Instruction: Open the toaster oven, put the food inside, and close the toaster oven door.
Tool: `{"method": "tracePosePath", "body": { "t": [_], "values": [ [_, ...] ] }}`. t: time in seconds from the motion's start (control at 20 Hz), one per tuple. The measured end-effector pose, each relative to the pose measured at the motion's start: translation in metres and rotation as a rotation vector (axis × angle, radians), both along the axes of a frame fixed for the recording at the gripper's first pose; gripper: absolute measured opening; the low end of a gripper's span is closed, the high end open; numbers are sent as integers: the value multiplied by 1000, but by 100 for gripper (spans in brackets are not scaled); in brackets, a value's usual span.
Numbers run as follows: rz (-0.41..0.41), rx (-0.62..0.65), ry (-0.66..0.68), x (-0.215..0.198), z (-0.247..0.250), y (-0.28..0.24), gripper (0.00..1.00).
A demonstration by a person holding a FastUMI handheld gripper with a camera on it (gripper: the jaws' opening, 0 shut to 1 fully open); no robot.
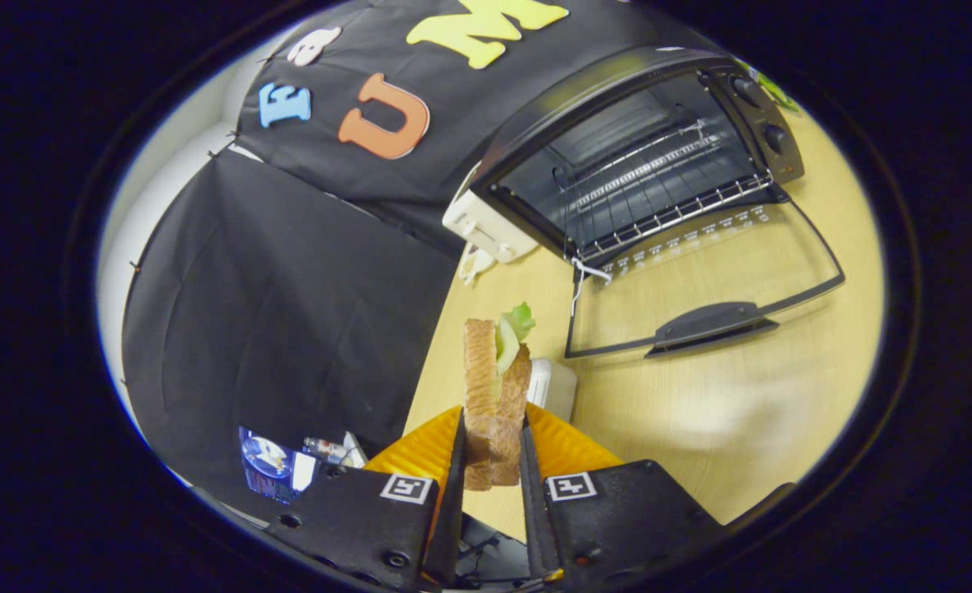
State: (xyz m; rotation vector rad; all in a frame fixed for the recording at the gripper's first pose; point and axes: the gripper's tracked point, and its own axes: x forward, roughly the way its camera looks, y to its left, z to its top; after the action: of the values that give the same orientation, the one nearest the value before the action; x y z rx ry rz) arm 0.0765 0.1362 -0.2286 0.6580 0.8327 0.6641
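We hold the sandwich (494, 395) upright, the gripper (493, 449) with its jaws closed narrow on both bread faces. The toaster oven (618, 156) stands far and to the right on the table (741, 412), its door (700, 288) dropped open and the rack (667, 206) bare. If the grip slackens, we judge the lettuce could slip out, or the bread could catch the door's edge going in. The sandwich's lower end is hidden between the fingers.
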Motion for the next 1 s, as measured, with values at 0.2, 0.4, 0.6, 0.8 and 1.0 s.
{"method": "tracePosePath", "body": {
  "t": [0.2,0.4,0.6,0.8,1.0],
  "values": [
    [-185,37,-134,40,9,-26,37],
    [-307,80,-145,68,5,-44,37],
    [-441,127,-146,96,1,-65,37],
    [-601,205,-173,132,2,-91,37],
    [-742,316,-130,173,-1,-114,37]
  ]
}}
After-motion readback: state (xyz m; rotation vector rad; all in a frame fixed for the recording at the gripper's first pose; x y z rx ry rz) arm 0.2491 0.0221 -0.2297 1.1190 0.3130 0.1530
